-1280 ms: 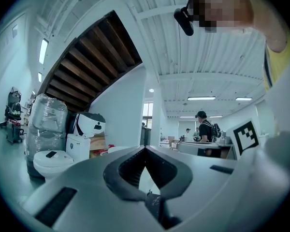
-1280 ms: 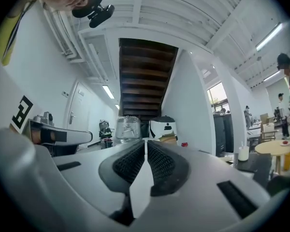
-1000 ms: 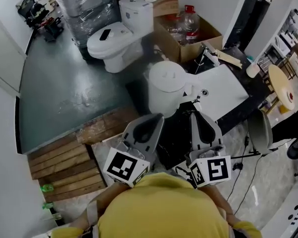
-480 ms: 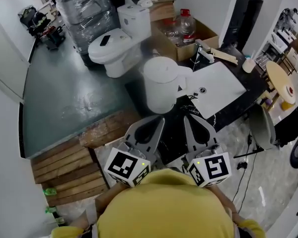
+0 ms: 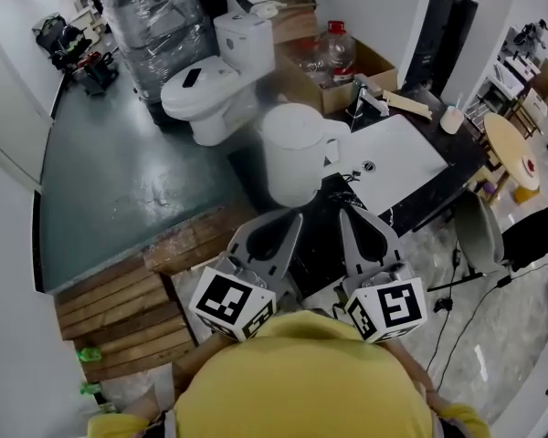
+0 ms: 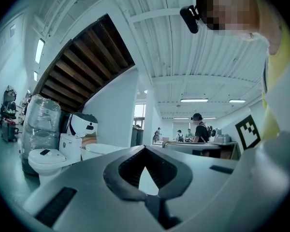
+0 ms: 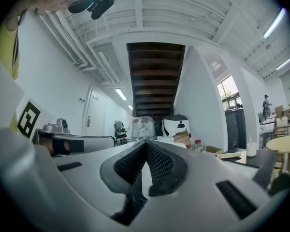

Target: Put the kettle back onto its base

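Observation:
A white kettle (image 5: 297, 151) with its lid on stands upright on the dark counter (image 5: 324, 245), its handle (image 5: 336, 149) turned toward the sink. Its base is hidden under it. In the head view both grippers sit side by side just in front of the kettle, clear of it. The left gripper (image 5: 288, 215) points at the kettle's lower left side and is shut with nothing in it. The right gripper (image 5: 347, 210) is below the handle, also shut and empty. In the left gripper view (image 6: 146, 151) and the right gripper view (image 7: 146, 146) the pads meet with nothing between them.
A white sink (image 5: 397, 158) with a faucet (image 5: 370, 94) lies right of the kettle. Behind are a toilet (image 5: 210, 85), a cardboard box (image 5: 370, 57) with a bottle (image 5: 338, 39), and wrapped goods (image 5: 155, 12). Wooden planks (image 5: 119, 295) lie at the lower left.
Both grippers have drawn back a little from the kettle, the right one away from the handle. The kettle has stayed on the counter.

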Demonstrator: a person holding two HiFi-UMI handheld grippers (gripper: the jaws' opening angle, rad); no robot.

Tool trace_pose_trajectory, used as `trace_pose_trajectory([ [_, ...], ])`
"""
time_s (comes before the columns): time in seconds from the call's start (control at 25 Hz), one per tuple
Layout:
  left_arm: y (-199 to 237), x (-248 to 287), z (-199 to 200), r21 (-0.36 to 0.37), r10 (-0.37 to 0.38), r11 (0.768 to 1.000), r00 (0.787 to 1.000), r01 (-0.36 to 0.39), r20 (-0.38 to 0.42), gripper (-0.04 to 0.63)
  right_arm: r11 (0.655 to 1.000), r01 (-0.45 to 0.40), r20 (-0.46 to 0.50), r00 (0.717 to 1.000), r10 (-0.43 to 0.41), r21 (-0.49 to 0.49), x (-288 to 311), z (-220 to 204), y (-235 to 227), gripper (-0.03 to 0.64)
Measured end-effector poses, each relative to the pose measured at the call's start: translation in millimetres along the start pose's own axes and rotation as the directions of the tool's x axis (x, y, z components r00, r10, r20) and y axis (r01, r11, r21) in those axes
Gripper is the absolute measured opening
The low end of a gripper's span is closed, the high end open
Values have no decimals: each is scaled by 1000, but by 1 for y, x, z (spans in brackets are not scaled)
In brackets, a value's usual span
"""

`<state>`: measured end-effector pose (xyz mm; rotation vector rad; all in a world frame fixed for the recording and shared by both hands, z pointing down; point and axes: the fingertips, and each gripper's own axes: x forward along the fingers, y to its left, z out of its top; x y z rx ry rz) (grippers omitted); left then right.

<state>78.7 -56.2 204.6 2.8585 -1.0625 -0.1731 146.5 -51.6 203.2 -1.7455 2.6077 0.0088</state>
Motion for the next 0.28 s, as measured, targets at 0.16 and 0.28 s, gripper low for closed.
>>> trace_pose_trajectory([
  [0.16, 4, -4, 5, 4, -13, 1000, 1000, 13, -5, 2, 1000, -1, -1, 1000, 1, 4, 3, 4, 9, 15],
  [0.28, 5, -7, 9, 3, -30, 1000, 999, 30, -14, 2, 1000, 5, -4, 1000, -4, 19, 5, 6, 15, 15],
])
